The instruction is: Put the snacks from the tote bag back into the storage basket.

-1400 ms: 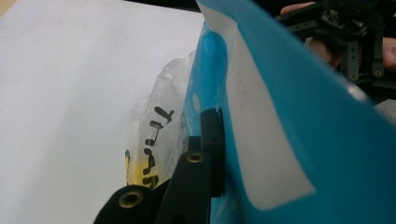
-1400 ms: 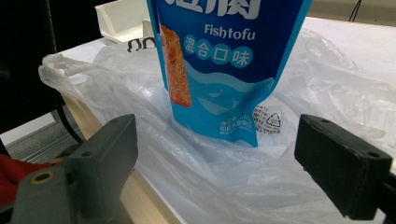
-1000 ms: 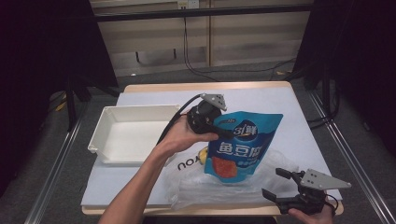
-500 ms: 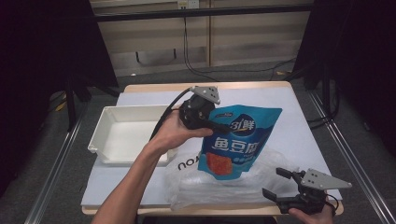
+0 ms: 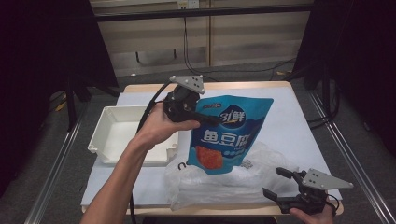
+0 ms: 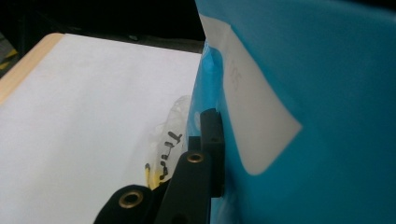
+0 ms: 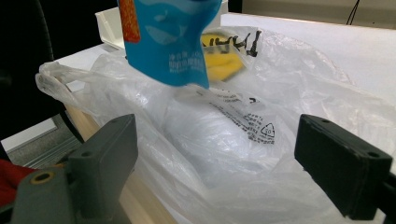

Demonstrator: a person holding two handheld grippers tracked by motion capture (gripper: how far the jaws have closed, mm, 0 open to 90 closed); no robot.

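We hold the blue snack pouch [image 5: 229,133] in mid-air at the centre of the high view, clear of the clear plastic bag [image 5: 224,179] that lies crumpled along the lower edge of the table [image 5: 289,121]. The left gripper [image 5: 212,120] is clamped on the pouch's left edge; in the left gripper view its black jaws pinch the blue film [image 6: 303,116] flat between them. The right gripper [image 5: 279,183] waits at the lower right of the high view, jaws spread wide and holding nothing, and its own view looks between those jaws at the plastic bag [image 7: 224,135] just ahead, with the pouch's bottom corner [image 7: 173,42] hanging at the top of the frame. We judge the step in hand to be unpacking: the pouch looks freshly out of the bag and bound for the white tray [image 5: 100,140] at the centre left, which stands empty as far as we can see past the forearm. The next move calls for a sideways carry to the left and a lowering into the tray before the jaws let go. Something yellow [image 7: 224,65] remains inside the bag, behind black lettering; what it is we cannot tell.
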